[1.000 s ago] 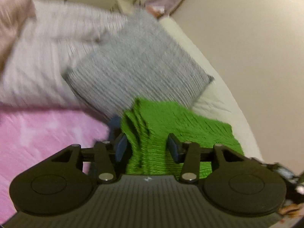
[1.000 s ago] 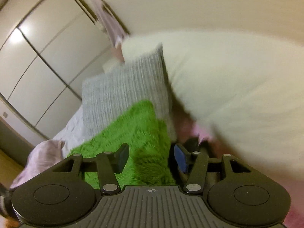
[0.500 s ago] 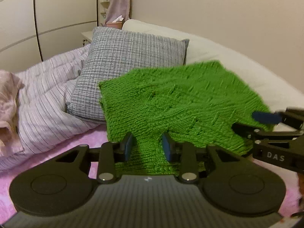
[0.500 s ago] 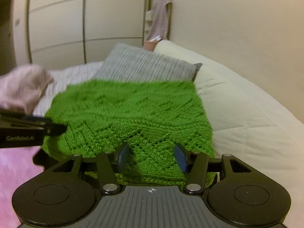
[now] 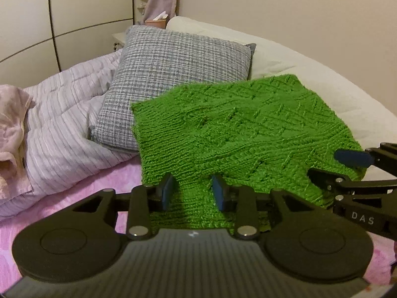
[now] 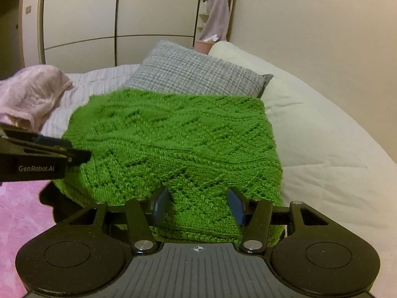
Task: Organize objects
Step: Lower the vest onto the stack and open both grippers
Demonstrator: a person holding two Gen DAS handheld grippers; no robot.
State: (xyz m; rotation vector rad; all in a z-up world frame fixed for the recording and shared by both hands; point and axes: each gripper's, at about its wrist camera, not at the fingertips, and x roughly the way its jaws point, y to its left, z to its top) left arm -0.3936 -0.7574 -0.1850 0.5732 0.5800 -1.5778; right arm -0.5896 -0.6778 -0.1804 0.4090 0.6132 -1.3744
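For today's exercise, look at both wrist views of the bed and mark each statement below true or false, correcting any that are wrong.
1. A green knitted piece lies spread on the bed. True.
2. The knit partly covers a grey checked pillow. True.
3. The pillow is bright red. False: it is grey with a fine white check.
4. The bed sheet near the left tool is pink. True.
5. The right tool has nothing between its fingers. False: the near edge of the knit lies between them.
6. A blue towel hangs at the back wall. False: the hanging cloth is pale mauve.
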